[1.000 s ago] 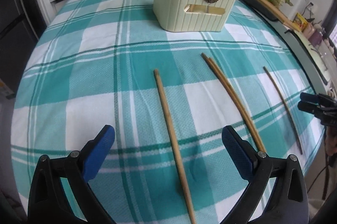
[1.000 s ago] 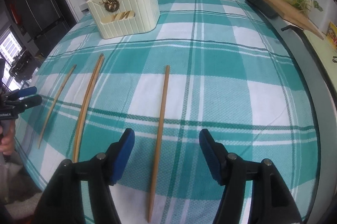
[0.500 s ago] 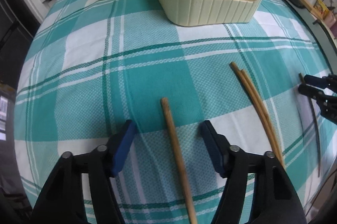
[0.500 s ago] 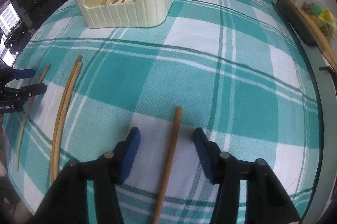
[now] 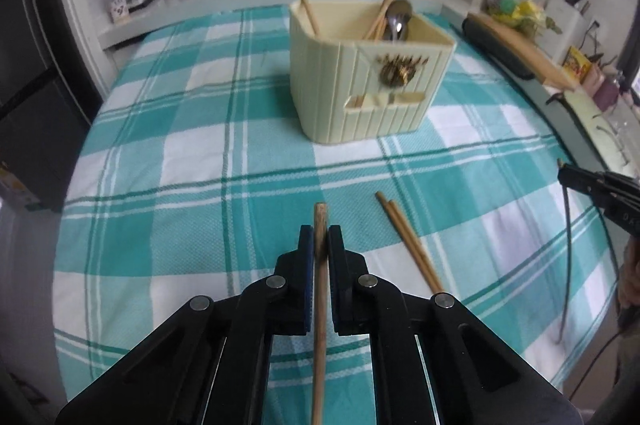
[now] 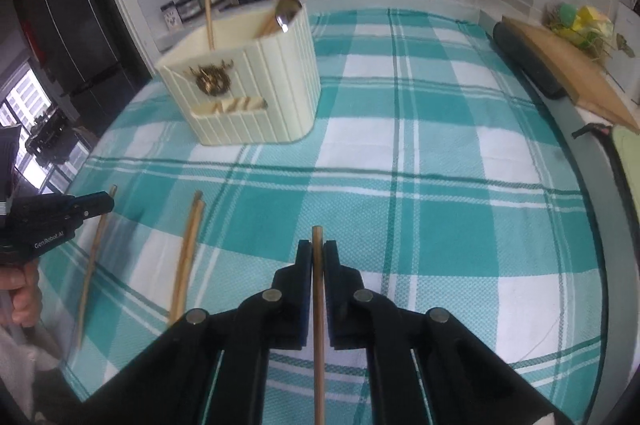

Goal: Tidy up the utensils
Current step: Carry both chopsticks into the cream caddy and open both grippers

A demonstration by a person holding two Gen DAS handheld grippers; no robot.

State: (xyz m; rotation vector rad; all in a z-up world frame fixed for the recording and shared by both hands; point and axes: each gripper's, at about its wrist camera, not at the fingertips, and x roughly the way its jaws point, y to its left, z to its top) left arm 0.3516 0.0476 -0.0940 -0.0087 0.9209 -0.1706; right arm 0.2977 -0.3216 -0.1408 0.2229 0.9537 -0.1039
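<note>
Left gripper and right gripper each clench one chopstick, seemingly lifted. A loose pair lies before the part-filled holder.

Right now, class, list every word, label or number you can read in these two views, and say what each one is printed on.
"GenRobot.AI": white print on the side of the left claw, seen in the right wrist view.
Lettering on the right claw: blurred, unreadable.
Print on the small card: too small to read.
Print on the yellow packet: too blurred to read.
</note>
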